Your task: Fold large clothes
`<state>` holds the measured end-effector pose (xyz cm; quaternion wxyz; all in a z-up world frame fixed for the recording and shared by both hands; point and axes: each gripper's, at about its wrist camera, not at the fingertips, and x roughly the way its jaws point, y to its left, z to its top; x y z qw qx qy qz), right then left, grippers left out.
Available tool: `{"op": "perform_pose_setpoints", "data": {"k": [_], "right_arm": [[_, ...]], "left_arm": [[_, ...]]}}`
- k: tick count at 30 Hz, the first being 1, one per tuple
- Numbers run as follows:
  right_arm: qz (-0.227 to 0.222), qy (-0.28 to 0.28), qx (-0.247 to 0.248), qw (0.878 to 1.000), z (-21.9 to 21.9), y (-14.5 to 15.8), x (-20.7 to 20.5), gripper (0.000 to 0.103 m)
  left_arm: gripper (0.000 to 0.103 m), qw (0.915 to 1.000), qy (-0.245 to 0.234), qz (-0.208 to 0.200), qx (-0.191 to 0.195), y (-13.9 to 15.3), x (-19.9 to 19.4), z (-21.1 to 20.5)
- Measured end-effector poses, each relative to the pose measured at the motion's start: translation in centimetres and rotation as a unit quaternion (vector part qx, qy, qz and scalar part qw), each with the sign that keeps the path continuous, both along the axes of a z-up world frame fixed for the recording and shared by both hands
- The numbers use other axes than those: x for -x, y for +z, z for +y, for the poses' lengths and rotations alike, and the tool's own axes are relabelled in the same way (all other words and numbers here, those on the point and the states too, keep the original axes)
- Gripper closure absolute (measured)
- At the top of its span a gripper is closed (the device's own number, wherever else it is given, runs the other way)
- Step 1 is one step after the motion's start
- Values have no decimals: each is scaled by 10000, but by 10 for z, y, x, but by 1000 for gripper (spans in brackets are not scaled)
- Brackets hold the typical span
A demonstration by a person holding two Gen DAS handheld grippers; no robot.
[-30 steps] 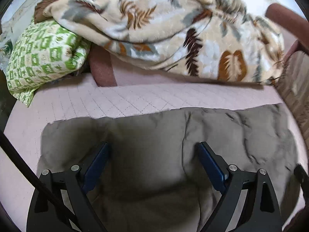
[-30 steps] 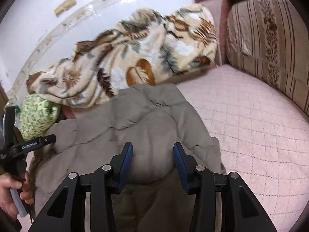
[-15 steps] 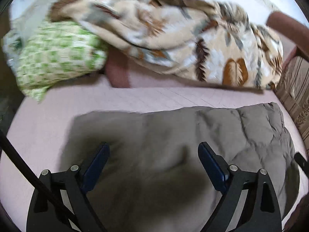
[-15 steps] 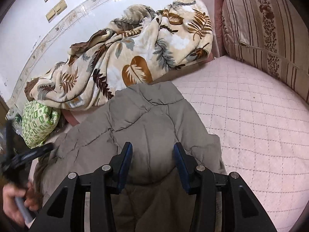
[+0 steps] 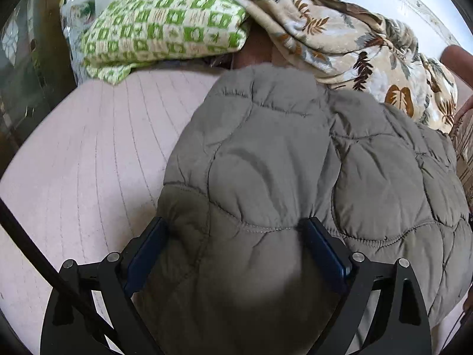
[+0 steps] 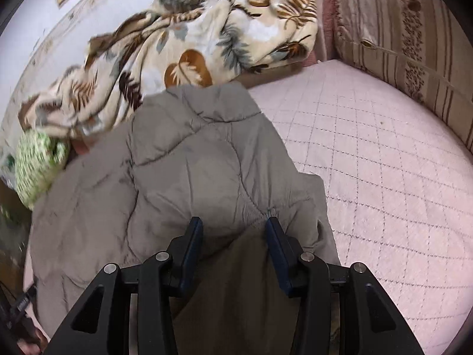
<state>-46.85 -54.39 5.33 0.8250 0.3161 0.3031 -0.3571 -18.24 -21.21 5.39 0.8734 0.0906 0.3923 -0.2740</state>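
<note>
Jacket (image 5: 266, 153) now bunched into left claw (image 5: 236, 236)

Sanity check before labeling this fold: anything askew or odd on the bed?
Nothing damaged or spilled. The quilted jacket lies rumpled, its far end touching or overlapping the heaped leaf-print blanket. Green patterned pillow sits wedged under that blanket.

We see a leaf-print blanket (image 6: 189, 44) heaped beside a green checked pillow (image 5: 165, 29), a striped cushion (image 6: 408, 38), apparently, and pink quilted bedding (image 6: 384, 177).

Soft even daylight, fisheye-bent dark corners, motion blur at left edge
</note>
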Motion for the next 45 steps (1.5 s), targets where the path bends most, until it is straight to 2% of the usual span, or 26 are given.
{"op": "perform_pose_setpoints", "data": {"k": [2, 5, 8, 12, 15, 19, 22, 23, 26, 28, 31, 33, 34, 35, 37, 39, 45], "right_arm": [[-99, -4, -25, 9999, 2, 6, 4, 55], [-551, -19, 63, 9985, 9, 24, 20, 55], [-577, 66, 468, 9972, 28, 43, 37, 55], [-596, 343, 603, 9958, 48, 51, 60, 55], [-324, 521, 674, 9958, 61, 46, 70, 61], [-166, 509, 467, 9975, 68, 30, 85, 61], [22, 463, 113, 9989, 58, 10, 85, 61], [89, 466, -17, 9989, 53, 1, 83, 61], [174, 503, -276, 9982, 43, -13, 78, 61], [112, 438, -325, 9984, 41, -13, 80, 61], [-241, 268, -206, 9991, 46, 4, 96, 61], [-701, 149, -229, 9972, 48, 15, 114, 51], [-925, 48, -265, 9953, 49, 18, 127, 36], [-1049, -25, -306, 9940, 49, 19, 133, 30], [-1332, -133, -664, 9888, 50, 12, 153, 30], [-1481, -197, -1010, 9836, 49, 3, 161, 30], [-1979, -538, -1838, 9613, 51, -21, 181, 30]], "left_arm": [[9, 9999, -28, -47, 141, 7, 2, 6], [9, 9992, 20, 18, 394, 16, 2, 23], [9, 9993, 25, -10, 386, 21, 4, 36], [9, 9998, -72, -57, 169, 21, 14, 50], [9, 9999, -102, -63, 81, 18, 25, 58], [9, 9999, -116, 51, 40, 13, 32, 61], [9, 9994, -163, 298, -99, -1, 25, 58], [9, 9986, -172, 492, -82, -8, 20, 57], [9, 9952, -148, 962, 130, -18, 8, 60], [9, 9940, -68, 1053, 300, -13, 5, 67], [9, 9918, 133, 1057, 702, 4, 6, 93], [9, 9876, 224, 1161, 1036, 7, 11, 118], [9, 9856, 266, 1241, 1119, 6, 14, 125], [9, 9827, 343, 1408, 1155, 1, 16, 133], [9, 9747, 407, 1794, 1272, -10, 20, 144], [9, 9685, 389, 2009, 1417, -17, 24, 148], [9, 9595, 308, 2181, 1758, -19, 27, 147]]}}
